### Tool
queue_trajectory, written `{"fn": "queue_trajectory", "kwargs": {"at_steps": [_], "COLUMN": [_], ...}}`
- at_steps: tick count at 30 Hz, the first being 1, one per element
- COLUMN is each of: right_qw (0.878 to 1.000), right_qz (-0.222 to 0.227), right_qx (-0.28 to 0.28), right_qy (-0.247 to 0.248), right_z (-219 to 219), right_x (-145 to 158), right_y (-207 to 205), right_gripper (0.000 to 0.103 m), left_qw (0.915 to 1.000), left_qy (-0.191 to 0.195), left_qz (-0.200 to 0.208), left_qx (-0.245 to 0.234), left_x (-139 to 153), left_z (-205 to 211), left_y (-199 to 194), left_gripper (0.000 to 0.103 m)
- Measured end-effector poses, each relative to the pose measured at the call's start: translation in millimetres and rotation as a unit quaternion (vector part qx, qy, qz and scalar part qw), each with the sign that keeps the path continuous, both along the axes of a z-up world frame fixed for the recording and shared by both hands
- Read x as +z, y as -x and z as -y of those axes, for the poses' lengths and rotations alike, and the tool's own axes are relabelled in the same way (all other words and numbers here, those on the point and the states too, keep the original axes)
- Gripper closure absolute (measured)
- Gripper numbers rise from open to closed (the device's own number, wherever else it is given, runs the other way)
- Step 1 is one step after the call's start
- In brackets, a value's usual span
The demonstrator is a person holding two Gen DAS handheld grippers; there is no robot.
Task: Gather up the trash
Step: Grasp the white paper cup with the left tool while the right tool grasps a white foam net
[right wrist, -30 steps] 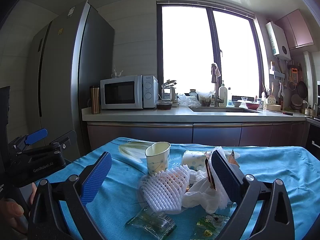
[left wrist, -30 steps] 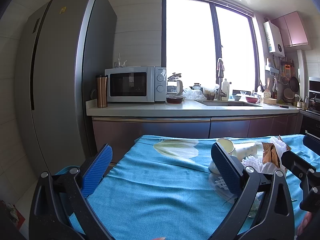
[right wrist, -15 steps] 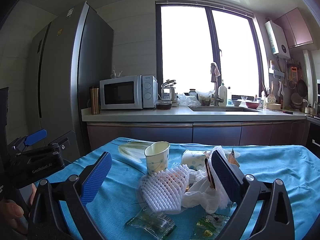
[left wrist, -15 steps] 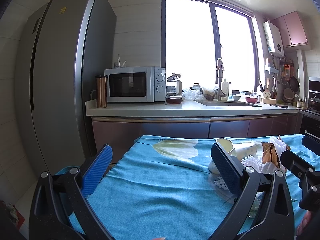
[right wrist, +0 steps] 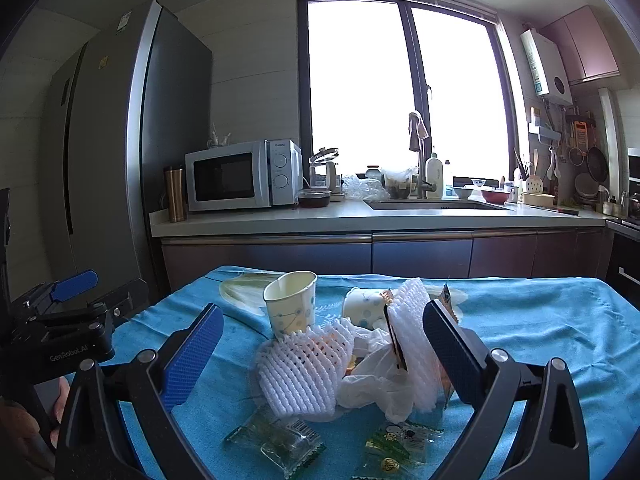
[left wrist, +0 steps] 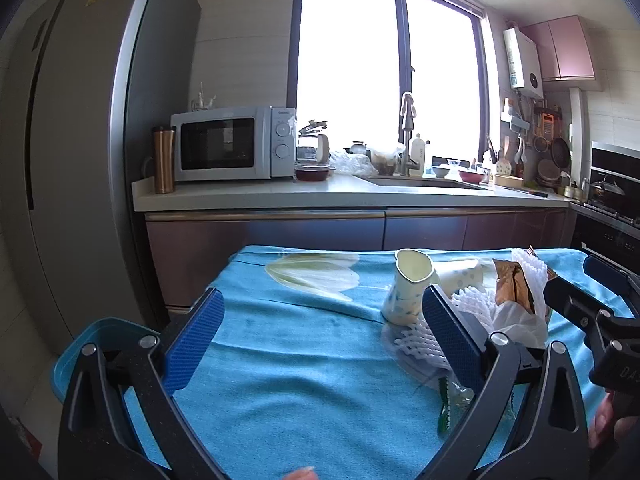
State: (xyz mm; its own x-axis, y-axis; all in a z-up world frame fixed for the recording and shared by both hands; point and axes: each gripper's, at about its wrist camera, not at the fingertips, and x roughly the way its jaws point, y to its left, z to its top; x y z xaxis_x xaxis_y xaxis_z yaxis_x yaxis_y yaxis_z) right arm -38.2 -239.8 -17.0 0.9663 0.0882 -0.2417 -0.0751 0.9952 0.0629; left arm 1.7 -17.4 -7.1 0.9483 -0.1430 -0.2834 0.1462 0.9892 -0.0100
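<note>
- My right tongs [right wrist: 318,354] hang spread wide and hold nothing, low over the trash heap on the blue-clothed bench [right wrist: 540,320]; my left tongs [left wrist: 320,344] are spread and hold nothing too, over bare cloth beside the heap.
- The heap: a white foam net [right wrist: 302,368] in front, crumpled white plastic [right wrist: 372,376] beside it, an upright paper cup [right wrist: 290,304] behind, and a second cup [right wrist: 362,306] lying on its side.
- I judge the foam net the easiest first catch: come down around its middle and close gently, since it is soft and will squash.
- Two flat clear wrappers [right wrist: 280,438] lie nearest me; they look thin and slippery, so I'd pinch an edge.
- In the way: the upright cup touches the net and may tip.
- A blue bin [left wrist: 100,336] shows at the bench's left edge, probably the place to drop things.
</note>
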Motion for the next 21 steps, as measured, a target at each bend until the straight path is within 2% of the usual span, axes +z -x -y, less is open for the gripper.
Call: {"fn": "queue_trajectory", "kwargs": {"at_steps": [7,11,14,16,21], "right_qw": [0.999,0.998,0.997,0.997,0.994], "right_qz": [-0.035,-0.053,-0.066,-0.074,-0.102], "right_qx": [-0.016,-0.012,-0.010,-0.010,-0.008], "right_qy": [-0.017,-0.030,-0.025,-0.025,-0.036], "right_z": [27.1,38.5,41.2,43.4,52.9], "right_x": [-8.7,-14.0,-18.7,-20.4,-25.3], "right_y": [-14.7,-22.1,-27.7,-32.6,-49.2], "right_gripper": [0.007,0.025,0.034,0.038,0.055], "left_qw": [0.9976,0.9955,0.9934,0.9912,0.9838], "left_qy": [-0.011,-0.025,-0.036,-0.044,-0.058], "left_qz": [-0.043,-0.059,-0.074,-0.087,-0.119], "left_qx": [-0.054,-0.069,-0.080,-0.090,-0.121], "left_x": [-12.3,-16.4,-19.3,-22.1,-28.5], "left_z": [22.4,34.5,43.5,50.5,69.8], "left_y": [-28.7,-46.8,-60.7,-71.7,-99.0], "left_gripper": [0.006,0.006,0.015,0.018,0.027]}}
